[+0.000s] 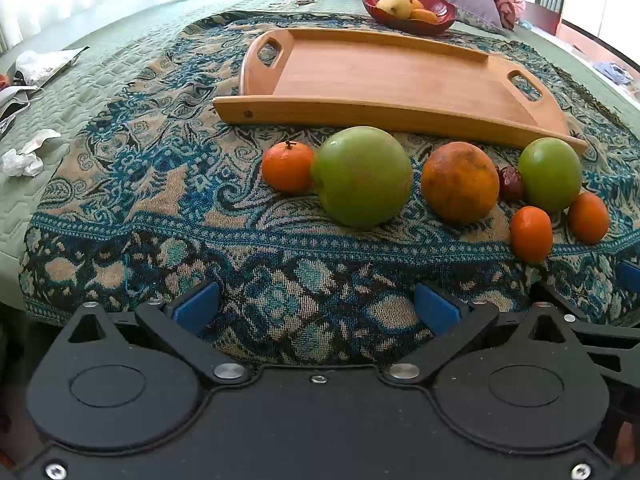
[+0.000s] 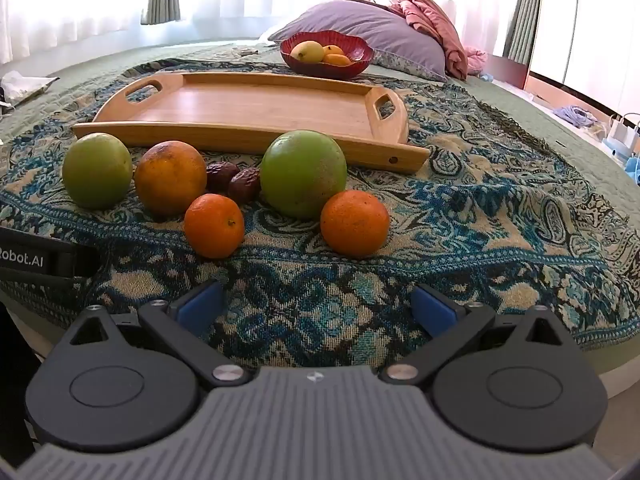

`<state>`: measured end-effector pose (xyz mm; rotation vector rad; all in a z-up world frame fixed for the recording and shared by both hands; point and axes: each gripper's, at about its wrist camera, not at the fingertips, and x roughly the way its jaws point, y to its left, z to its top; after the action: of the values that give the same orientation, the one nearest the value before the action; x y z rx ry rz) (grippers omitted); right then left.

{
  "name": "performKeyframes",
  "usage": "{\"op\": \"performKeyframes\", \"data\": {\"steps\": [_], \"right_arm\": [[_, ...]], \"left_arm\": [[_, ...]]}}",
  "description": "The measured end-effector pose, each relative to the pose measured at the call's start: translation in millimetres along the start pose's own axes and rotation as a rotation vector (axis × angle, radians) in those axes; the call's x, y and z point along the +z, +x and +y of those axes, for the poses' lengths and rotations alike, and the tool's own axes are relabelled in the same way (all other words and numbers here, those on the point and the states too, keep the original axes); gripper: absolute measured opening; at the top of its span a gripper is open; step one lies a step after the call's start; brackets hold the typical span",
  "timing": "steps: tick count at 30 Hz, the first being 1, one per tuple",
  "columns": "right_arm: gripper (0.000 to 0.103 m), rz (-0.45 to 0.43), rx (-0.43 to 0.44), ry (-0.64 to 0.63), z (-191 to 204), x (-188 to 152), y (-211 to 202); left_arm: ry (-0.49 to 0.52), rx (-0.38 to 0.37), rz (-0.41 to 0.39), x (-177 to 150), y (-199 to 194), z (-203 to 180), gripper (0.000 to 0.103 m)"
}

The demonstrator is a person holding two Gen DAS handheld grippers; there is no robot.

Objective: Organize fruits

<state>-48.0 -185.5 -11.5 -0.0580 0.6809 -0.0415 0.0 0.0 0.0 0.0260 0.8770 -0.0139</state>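
Note:
Fruits lie in a row on a patterned blue cloth in front of an empty wooden tray (image 1: 384, 72) (image 2: 256, 100). In the left wrist view: a tangerine (image 1: 287, 166), a large green fruit (image 1: 361, 176), a mottled orange (image 1: 460, 182), a dark date (image 1: 511, 183), a second green fruit (image 1: 550, 174) and two small tangerines (image 1: 531, 234) (image 1: 588, 218). The right wrist view shows the green fruits (image 2: 97, 170) (image 2: 303, 173), the orange (image 2: 170, 177), two dates (image 2: 234, 184) and two tangerines (image 2: 214, 226) (image 2: 355, 223). My left gripper (image 1: 316, 310) and right gripper (image 2: 316, 308) are open, empty, short of the fruit.
A red bowl (image 1: 440, 20) (image 2: 360, 60) holding yellow and orange fruit stands behind the tray, by a purple pillow (image 2: 372, 32). Crumpled paper and wrappers (image 1: 24, 156) lie at the left of the bed. The other gripper's body (image 2: 36, 258) shows at the right view's left edge.

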Motion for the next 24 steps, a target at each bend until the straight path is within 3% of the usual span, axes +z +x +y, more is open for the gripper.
{"op": "performKeyframes", "data": {"steps": [24], "right_arm": [[0.103, 0.007, 0.005, 0.002, 0.1, -1.4, 0.7]], "left_arm": [[-0.005, -0.005, -0.004, 0.0, -0.1, 0.2, 0.103]]}}
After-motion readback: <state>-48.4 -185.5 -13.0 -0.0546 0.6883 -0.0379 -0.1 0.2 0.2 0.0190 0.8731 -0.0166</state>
